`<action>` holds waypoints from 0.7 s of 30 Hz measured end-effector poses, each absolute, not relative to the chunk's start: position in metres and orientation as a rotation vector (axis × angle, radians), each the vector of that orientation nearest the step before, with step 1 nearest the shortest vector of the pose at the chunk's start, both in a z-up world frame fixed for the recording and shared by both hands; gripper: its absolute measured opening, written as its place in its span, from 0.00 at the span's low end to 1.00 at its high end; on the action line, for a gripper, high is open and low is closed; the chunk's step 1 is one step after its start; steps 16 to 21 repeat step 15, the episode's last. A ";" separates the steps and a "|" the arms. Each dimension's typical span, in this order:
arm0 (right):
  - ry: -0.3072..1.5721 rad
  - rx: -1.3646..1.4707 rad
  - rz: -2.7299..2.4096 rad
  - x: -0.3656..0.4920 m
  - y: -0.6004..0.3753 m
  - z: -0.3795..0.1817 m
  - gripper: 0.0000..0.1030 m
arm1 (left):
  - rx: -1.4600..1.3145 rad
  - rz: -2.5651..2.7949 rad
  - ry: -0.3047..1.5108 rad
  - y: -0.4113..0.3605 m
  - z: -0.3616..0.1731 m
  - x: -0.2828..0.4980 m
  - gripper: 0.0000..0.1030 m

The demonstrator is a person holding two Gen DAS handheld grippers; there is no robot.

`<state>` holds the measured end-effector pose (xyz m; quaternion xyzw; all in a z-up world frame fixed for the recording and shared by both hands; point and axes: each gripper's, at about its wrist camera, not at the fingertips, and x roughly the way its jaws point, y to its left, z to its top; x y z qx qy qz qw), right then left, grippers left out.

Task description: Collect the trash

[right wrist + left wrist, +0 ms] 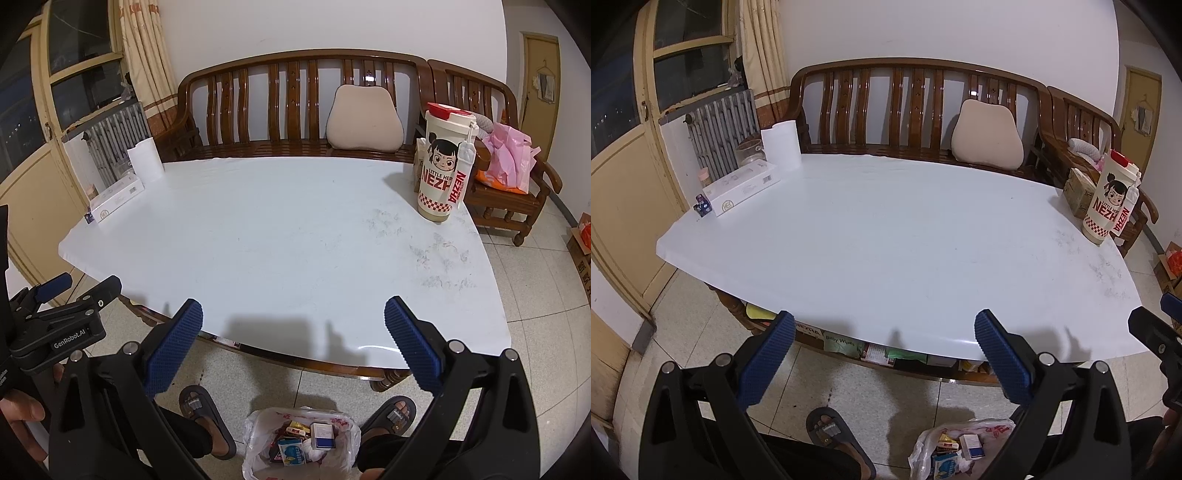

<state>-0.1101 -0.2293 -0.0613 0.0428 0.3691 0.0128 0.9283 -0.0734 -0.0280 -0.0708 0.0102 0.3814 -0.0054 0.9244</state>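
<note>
A clear plastic trash bag sits open on the tiled floor between the person's feet, holding several small boxes and wrappers; it also shows in the left wrist view. My left gripper is open and empty, held over the near edge of the white table. My right gripper is open and empty, also over the near table edge. The left gripper shows at the left of the right wrist view, and the right gripper's tip shows at the right edge of the left wrist view.
A tall Nezha cup stands at the table's far right. A white box, a paper roll and a small blue item sit at the far left. A wooden bench stands behind. The person's sandalled feet flank the bag.
</note>
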 end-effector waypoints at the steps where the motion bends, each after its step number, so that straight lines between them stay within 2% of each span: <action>1: 0.756 0.089 0.026 -0.110 -0.229 -0.061 0.93 | 0.018 -0.005 0.785 -0.027 -0.071 -0.073 0.92; 21: 0.758 0.090 0.026 -0.109 -0.230 -0.064 0.93 | 0.001 0.005 0.782 -0.021 -0.071 -0.071 0.92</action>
